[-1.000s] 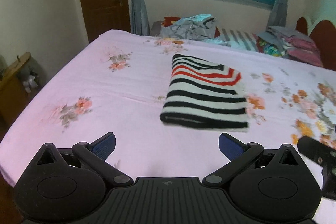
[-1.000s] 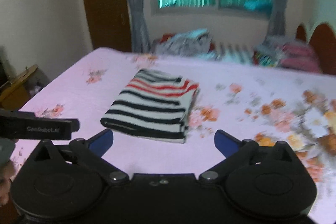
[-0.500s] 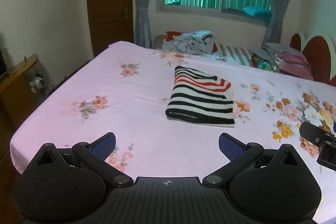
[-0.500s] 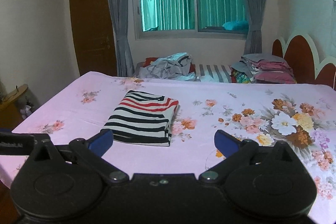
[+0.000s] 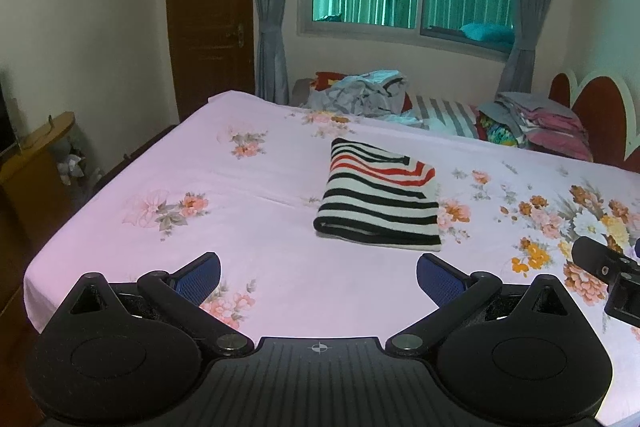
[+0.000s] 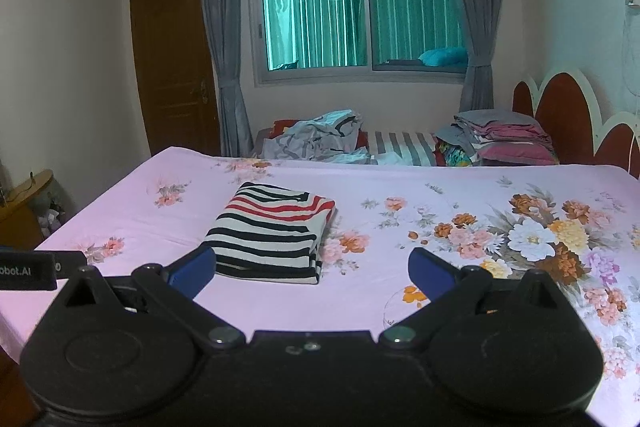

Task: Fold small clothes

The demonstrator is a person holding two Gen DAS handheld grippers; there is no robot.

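Folded striped garment (image 5: 378, 201) lies mid-bed on the pink floral sheet (image 5: 248, 227), touching neither gripper. Left gripper (image 5: 318, 273) & right gripper (image 6: 312, 269) hover at near edge, jaws wide apart, empty. Far side: crumpled clothes heap (image 6: 320, 139), maybe shirts.

Curtained window (image 6: 362, 23) behind floral bed (image 6: 460, 195)

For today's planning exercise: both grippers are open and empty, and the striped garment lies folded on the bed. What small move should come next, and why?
Probably reach toward the rumpled grey clothes at the far edge for the next piece. The striped garment already lies folded flat on the bed, and the left gripper and right gripper are open and empty.
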